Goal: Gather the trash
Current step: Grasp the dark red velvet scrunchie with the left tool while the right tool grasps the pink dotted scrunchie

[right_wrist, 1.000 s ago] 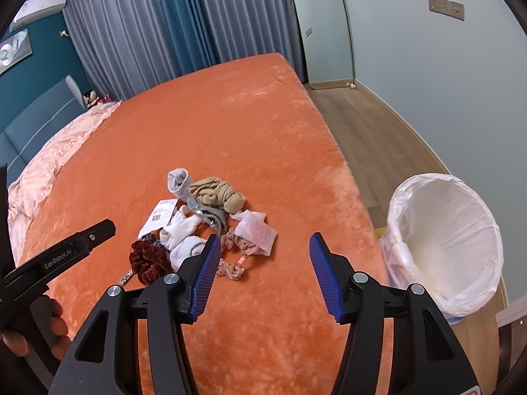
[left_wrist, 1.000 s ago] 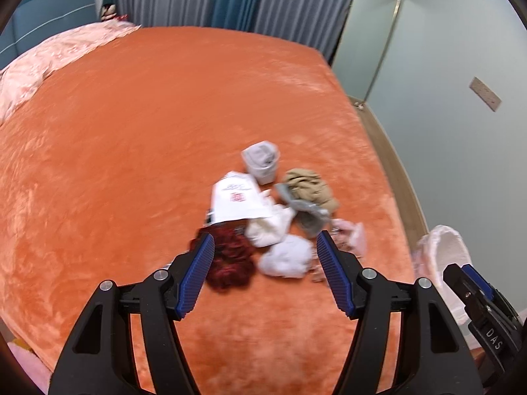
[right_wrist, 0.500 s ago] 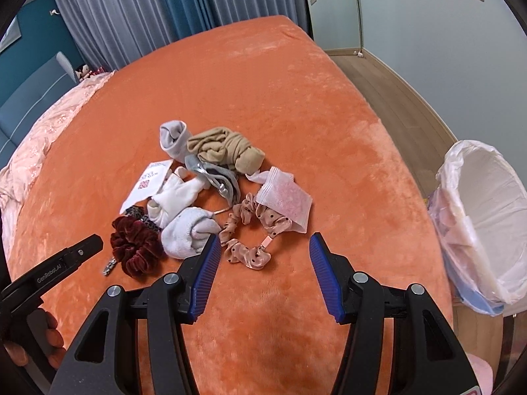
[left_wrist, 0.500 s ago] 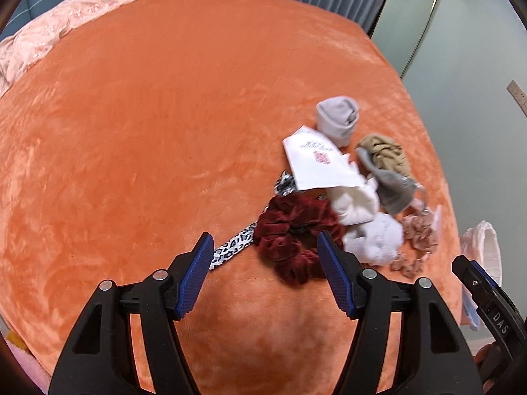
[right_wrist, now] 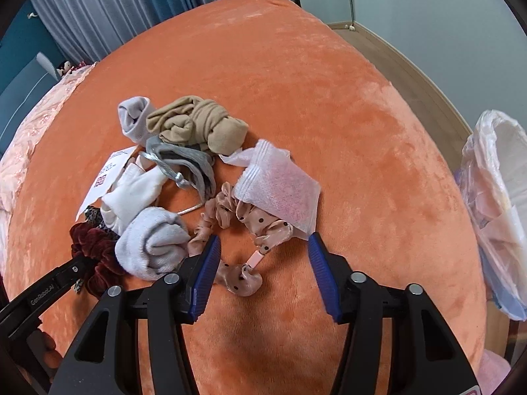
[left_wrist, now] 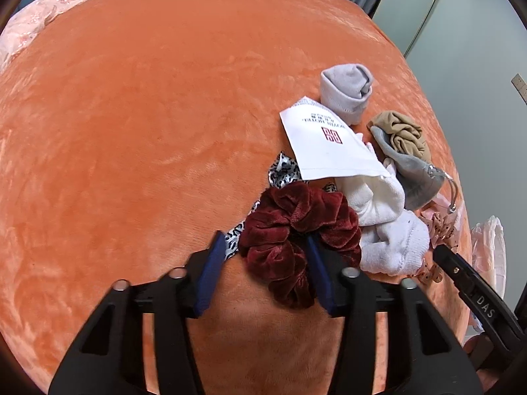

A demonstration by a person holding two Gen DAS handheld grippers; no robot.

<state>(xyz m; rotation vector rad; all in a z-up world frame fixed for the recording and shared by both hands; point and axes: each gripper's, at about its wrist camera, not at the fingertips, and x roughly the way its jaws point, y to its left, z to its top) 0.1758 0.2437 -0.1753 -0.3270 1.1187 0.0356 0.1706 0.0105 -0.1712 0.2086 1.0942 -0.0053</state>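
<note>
A pile of small items lies on the orange bed. My left gripper is open, its jaws either side of a dark red velvet scrunchie, with a leopard-print band beneath. A white paper packet lies beyond. My right gripper is open over a pink dotted scrunchie, close to a translucent pink sachet. The red scrunchie also shows in the right wrist view.
Rolled grey, tan and white socks lie in the pile, with a grey pouch. A bin lined with a white bag stands on the floor to the right of the bed.
Both grippers have moved down and in toward the pile. The left now straddles the red scrunchie; the right has come over the pink scrunchie. Both stay open.
</note>
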